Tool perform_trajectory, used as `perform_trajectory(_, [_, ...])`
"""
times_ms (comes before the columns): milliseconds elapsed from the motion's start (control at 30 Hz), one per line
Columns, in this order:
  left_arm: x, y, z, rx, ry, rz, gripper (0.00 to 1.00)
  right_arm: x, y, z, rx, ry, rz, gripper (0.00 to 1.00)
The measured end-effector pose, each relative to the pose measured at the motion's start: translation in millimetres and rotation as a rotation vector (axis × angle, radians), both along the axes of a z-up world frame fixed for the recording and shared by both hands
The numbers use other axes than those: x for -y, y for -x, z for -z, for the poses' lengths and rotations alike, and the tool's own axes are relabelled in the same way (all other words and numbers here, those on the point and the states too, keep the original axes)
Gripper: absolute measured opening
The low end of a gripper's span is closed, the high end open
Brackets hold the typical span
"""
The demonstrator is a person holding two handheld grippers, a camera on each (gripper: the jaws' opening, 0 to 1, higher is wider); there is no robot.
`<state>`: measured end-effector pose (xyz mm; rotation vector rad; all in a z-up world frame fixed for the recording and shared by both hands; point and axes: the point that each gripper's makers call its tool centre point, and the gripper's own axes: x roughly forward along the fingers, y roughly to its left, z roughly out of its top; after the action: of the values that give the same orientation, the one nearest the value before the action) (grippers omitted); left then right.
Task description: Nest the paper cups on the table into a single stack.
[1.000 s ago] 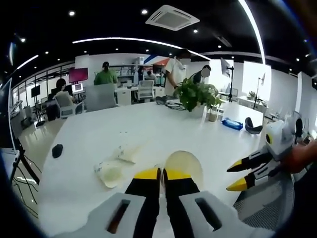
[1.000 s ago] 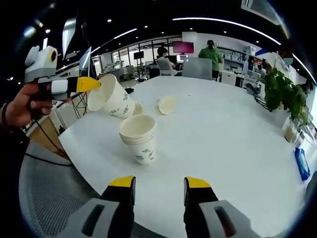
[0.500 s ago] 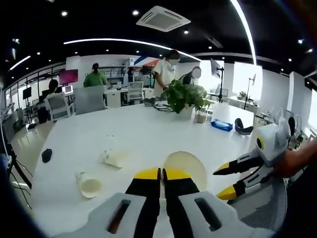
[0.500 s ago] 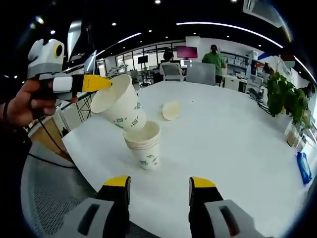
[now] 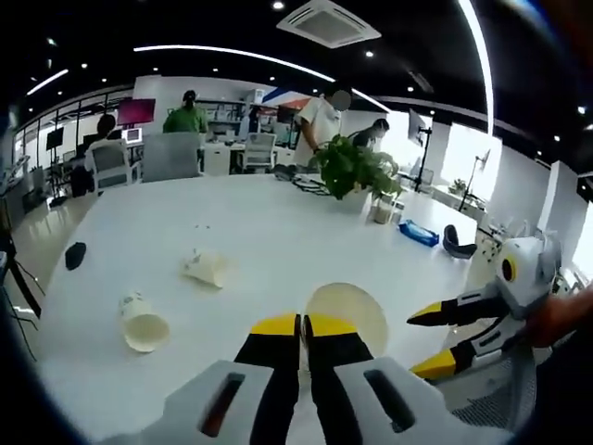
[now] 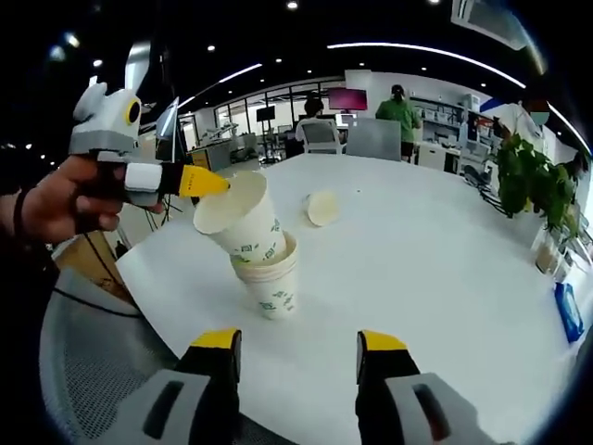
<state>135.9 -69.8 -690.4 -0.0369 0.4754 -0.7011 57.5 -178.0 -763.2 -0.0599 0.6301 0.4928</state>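
The left gripper point(image 6: 211, 183) is clenched on the rim of a paper cup point(image 6: 243, 222), holding it tilted with its base entering the mouth of the cup stack point(image 6: 269, 279) on the white table point(image 6: 417, 269). The right gripper point(image 6: 298, 340) hovers near the stack, jaws apart, grasping nothing. Beyond the stack, two loose cups point(image 5: 141, 324) point(image 5: 208, 269) lie on their sides.

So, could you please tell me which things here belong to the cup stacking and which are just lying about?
Job:
- left gripper, shut on the held cup
- cup stack
- two loose cups lying on the table: near cup, far cup

Lying about:
- potted plant
- blue packet
- dark mouse
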Motion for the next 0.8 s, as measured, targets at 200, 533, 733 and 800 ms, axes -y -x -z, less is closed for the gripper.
perform_trajectory(200, [0.2,-4.5,8.9,-0.03,-0.011,0.0,0.0,-0.7,0.1,0.8,-0.006,-0.001,-0.003,0.49])
perform_trajectory(533, [5.8,-10.2,25.8,-0.057,-0.037,0.009,0.0,-0.6,0.7,1.9,-0.015,-0.007,0.001,0.49])
perform_trajectory(733, [6.2,-11.2,30.7,-0.067,-0.045,0.015,0.0,1.0,-0.2,1.9,-0.016,-0.007,0.01,0.49])
perform_trajectory(800, [6.4,-10.0,31.6,-0.072,-0.047,0.019,0.01,1.2,-0.4,2.0,-0.015,-0.007,0.01,0.49])
